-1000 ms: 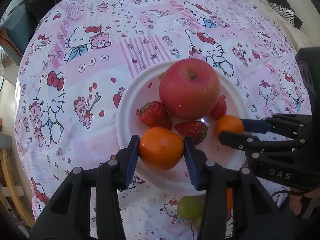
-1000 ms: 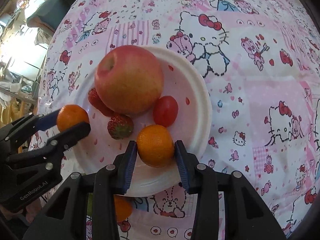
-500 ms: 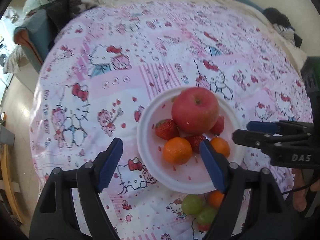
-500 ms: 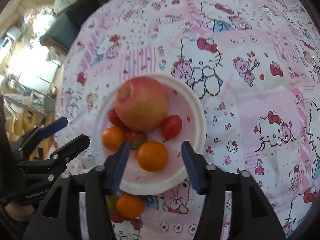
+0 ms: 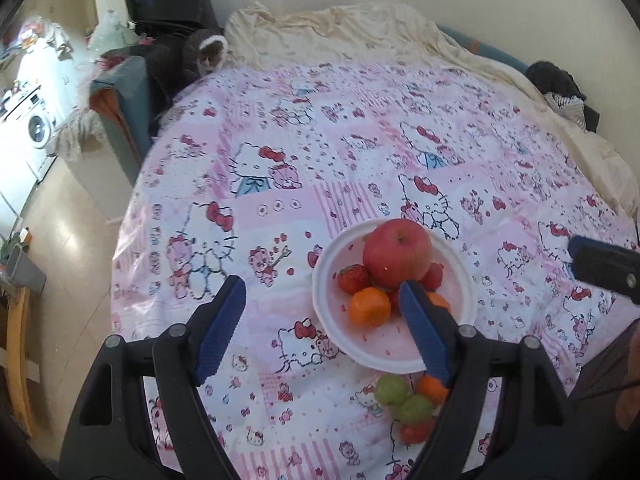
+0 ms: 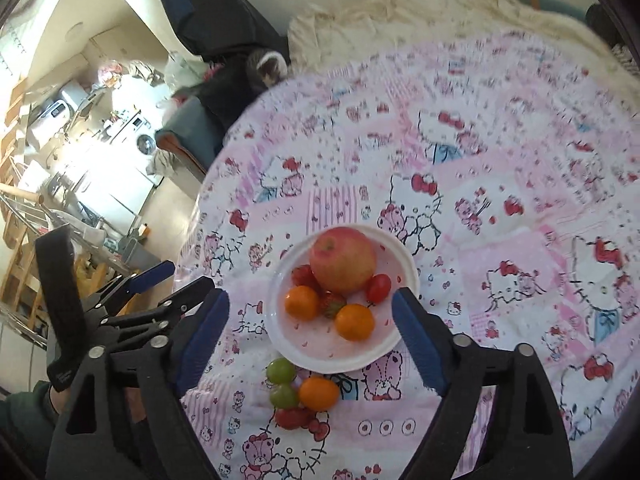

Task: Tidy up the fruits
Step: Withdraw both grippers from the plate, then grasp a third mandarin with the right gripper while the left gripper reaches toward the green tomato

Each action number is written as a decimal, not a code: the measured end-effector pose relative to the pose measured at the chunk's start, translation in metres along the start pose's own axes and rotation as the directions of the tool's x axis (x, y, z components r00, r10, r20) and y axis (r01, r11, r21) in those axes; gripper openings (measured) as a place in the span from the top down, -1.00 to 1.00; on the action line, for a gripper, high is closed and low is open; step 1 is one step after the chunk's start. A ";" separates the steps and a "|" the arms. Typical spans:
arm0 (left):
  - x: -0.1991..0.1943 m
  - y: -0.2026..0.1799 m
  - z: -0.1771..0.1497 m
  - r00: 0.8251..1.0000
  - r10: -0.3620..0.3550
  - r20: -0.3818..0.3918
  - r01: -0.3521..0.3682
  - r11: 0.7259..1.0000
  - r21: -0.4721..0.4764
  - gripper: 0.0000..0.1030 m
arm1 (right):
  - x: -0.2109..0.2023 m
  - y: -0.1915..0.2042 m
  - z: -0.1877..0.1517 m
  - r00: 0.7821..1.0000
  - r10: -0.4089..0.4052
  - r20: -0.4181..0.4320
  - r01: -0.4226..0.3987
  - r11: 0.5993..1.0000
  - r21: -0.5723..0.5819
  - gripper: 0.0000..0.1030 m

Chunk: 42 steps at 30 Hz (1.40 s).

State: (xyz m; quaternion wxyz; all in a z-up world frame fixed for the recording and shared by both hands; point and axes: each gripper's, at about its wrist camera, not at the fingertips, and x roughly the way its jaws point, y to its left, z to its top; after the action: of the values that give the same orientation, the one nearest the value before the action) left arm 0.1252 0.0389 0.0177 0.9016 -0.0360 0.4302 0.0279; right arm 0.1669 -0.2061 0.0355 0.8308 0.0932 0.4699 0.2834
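- Two grippers hang above the round tabletop, both released and grasping nothing: the left gripper [image 5: 322, 326] has its blue ribbed fingers [image 5: 220, 326] spread wide, and the right gripper [image 6: 310, 334] has just been opening, with only air between its fingers [image 6: 418, 344].
- Nearest, loose on the cloth just beside the plate's near rim, sits a small cluster: two smooth green grapes [image 6: 281, 371], one orange [image 6: 318, 393] and a red tomato [image 6: 291, 418], touching one another.
- Next, the white round plate [image 6: 320, 354], shallow and matte, holds a big red apple [image 6: 343, 259] at its far side, two glossy oranges [image 6: 354, 321] nearer, two strawberries [image 5: 353, 279] and a cherry tomato [image 6: 378, 288] tucked against the apple.
- The tablecloth [image 5: 340, 168] is pink and white patchwork, printed with cartoon cats and bows.
- Farthest, a crumpled cream blanket [image 5: 340, 36] lies behind the tabletop.
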 end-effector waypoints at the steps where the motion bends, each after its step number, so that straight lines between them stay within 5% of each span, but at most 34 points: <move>1: -0.003 0.001 -0.002 1.000 -0.011 0.005 0.011 1.000 -0.007 -0.48 | -0.005 0.004 -0.004 1.000 0.002 0.009 -0.002 1.000 -0.005 -0.73; 3: -0.014 0.005 -0.011 0.998 -0.056 0.020 0.057 0.997 -0.052 -0.48 | -0.014 0.008 -0.014 1.000 0.003 0.023 -0.002 1.000 -0.017 -0.73; 9: -0.037 0.004 -0.034 0.999 -0.042 0.034 0.045 0.997 -0.064 -0.48 | -0.019 0.014 -0.048 0.999 -0.030 0.019 0.031 0.999 -0.021 -0.73; 13: -0.034 0.010 -0.051 0.998 -0.050 -0.024 0.047 0.993 -0.112 -0.81 | -0.003 0.004 -0.064 0.997 -0.031 -0.069 0.032 0.999 0.005 -0.73; 17: -0.023 0.019 -0.063 0.993 -0.062 -0.097 0.043 0.983 -0.179 -0.81 | 0.032 -0.011 -0.079 0.966 -0.040 -0.257 0.056 0.997 0.056 -0.73; 22: -0.017 0.025 -0.064 0.992 -0.058 -0.116 0.033 0.979 -0.203 -0.81 | 0.071 -0.038 -0.093 0.921 0.110 -0.374 0.011 0.952 0.307 -0.52; 30: -0.009 0.034 -0.061 0.989 -0.072 -0.130 0.038 0.968 -0.247 -0.81 | 0.117 -0.062 -0.105 0.906 0.239 -0.349 0.005 0.819 0.574 -0.16; 42: -0.004 0.028 -0.061 0.985 -0.077 -0.153 0.042 0.974 -0.222 -0.81 | 0.129 -0.056 -0.102 0.901 0.187 -0.392 0.047 0.856 0.515 0.14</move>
State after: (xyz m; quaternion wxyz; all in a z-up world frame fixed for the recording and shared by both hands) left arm 0.0736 0.0610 -0.0184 0.8551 -0.1496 0.4943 0.0446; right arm 0.1543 -0.1918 -0.1371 0.6407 0.2634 0.6950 0.1924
